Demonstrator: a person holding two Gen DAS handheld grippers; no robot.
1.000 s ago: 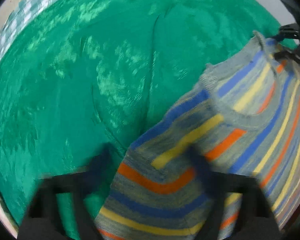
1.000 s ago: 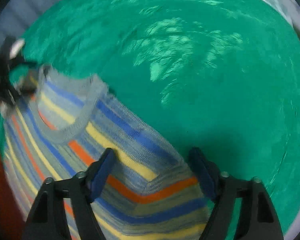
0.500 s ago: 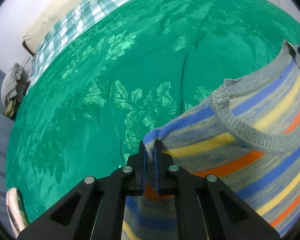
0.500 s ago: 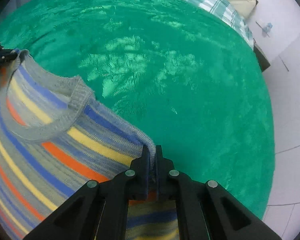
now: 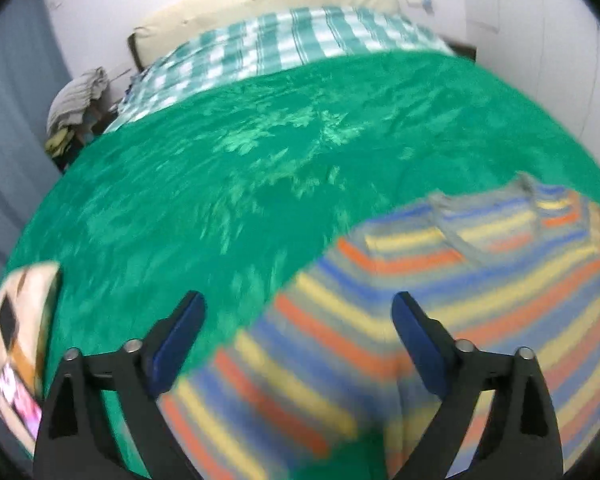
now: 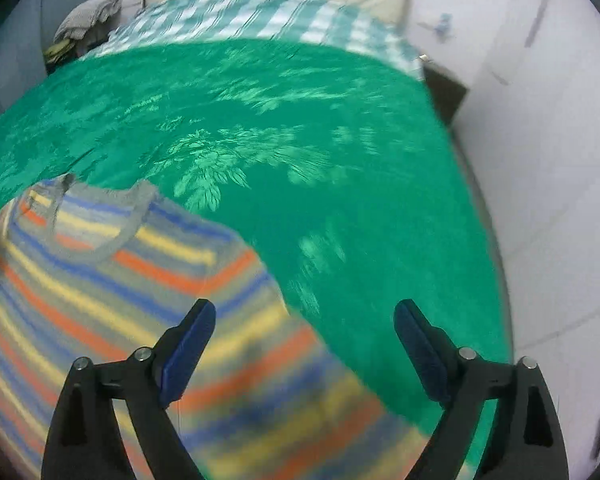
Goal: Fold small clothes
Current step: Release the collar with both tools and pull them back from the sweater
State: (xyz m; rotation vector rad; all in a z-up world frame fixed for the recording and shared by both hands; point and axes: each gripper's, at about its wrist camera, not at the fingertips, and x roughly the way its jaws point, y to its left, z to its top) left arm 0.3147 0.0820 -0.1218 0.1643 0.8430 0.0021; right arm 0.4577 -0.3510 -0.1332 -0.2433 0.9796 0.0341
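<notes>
Striped sweater lying on the green bed, both grippers above it with nothing held.

The bed carries a green leaf-patterned cover, with a checked blanket and a cream pillow at its far edge. The striped sweater lies spread at the near edge of the bed, neckline toward the far side. The left gripper and the right gripper are opening; their blue fingers stand wide and do not touch the sweater.
</notes>
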